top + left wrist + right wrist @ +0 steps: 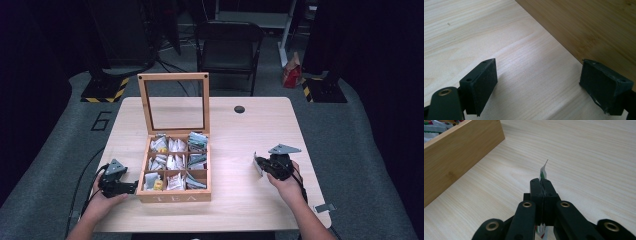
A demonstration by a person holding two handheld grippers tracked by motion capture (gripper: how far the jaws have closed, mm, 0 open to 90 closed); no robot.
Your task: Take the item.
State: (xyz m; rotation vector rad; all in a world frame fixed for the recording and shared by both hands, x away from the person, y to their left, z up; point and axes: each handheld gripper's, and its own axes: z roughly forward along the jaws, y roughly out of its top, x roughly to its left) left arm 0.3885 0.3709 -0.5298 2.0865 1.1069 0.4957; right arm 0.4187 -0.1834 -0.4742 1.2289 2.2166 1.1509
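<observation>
A wooden tea box (174, 196) with its glass lid (173, 102) propped up stands left of centre on the table; its compartments hold several tea bags (175, 161). My left gripper (131, 187) rests at the box's front left corner, jaws open, one pad (482, 83) on the table side and the other against the box wall (599, 32). My right gripper (261, 166) hovers low over the table right of the box, shut on a white and green tea bag (543, 171) that pokes out past its jaws. In the right gripper view the box (451, 162) lies at upper left.
A light wooden table (240, 135) carries a dark round cable hole (239, 109) near its far edge. A black folding chair (227, 47) stands behind it. A small grey clip (325, 207) lies at the table's right front corner.
</observation>
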